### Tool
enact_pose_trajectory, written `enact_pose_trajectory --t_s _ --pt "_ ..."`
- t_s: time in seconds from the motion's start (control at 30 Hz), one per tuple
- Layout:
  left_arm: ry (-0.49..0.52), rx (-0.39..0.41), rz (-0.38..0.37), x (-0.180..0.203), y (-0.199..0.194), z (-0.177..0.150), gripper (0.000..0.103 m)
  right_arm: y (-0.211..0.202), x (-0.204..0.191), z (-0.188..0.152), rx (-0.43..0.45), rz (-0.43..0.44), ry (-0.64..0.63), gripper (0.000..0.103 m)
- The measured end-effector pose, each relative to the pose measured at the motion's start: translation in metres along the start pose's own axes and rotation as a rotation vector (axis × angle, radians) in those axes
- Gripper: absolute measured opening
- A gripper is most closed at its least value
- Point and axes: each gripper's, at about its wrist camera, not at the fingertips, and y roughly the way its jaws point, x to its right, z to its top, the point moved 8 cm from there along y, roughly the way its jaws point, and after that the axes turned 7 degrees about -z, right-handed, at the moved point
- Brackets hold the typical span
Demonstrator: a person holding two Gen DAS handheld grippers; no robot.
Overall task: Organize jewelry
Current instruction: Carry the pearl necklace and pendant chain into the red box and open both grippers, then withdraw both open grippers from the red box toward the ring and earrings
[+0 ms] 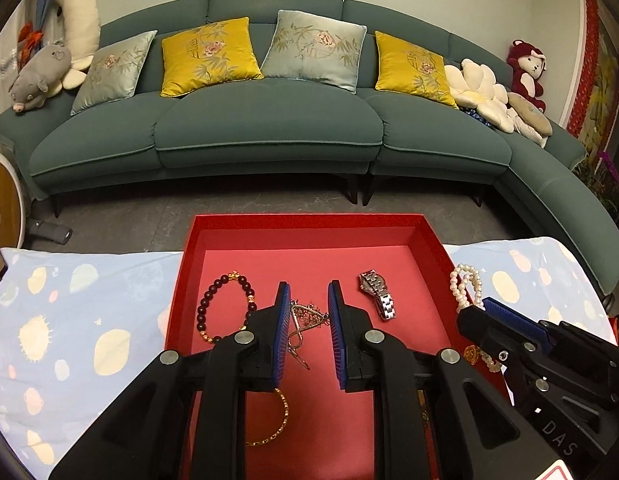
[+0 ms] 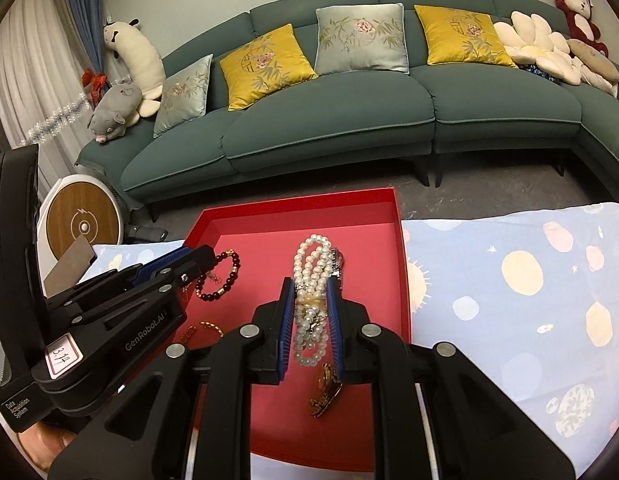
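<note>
Right jaws clamp pearl strand (image 2: pixel 312 280); left jaws grip chain pendant (image 1: pixel 305 318), both angled down.

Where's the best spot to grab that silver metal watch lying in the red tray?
Take the silver metal watch across its narrow link band, just below the case, coming straight down from above. It lies flat on the red tray floor, with clear space on both sides for the fingers.
</note>
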Motion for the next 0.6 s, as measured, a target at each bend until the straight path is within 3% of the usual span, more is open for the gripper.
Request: enact_pose_trajectory --t_s 0.2,0.23,0.33,0.43,0.6 --pt "0.015 -0.009 0.018 0.005 0.012 0.0 0.017 0.01 0.003 -0.002 -0.008 0.008 0.008 0.016" --pt "0.007 -0.009 0.027 0.004 0.013 0.0 0.02 0.012 0.003 -0.003 -0.009 0.014 0.008 0.016" --pt "-0.011 -0.014 0.057 -0.002 0.015 0.001 0.051 0.012 0.002 -0.003 -0.002 0.012 -0.005 0.02" --pt "-0.027 0.015 0.079 -0.01 0.008 0.006 0.064 0.006 0.005 0.001 0.019 0.005 0.011 0.04" --pt "-0.062 0.057 0.089 -0.026 -0.025 0.016 0.065 -0.021 0.008 0.016 0.072 0.001 0.027 0.043"
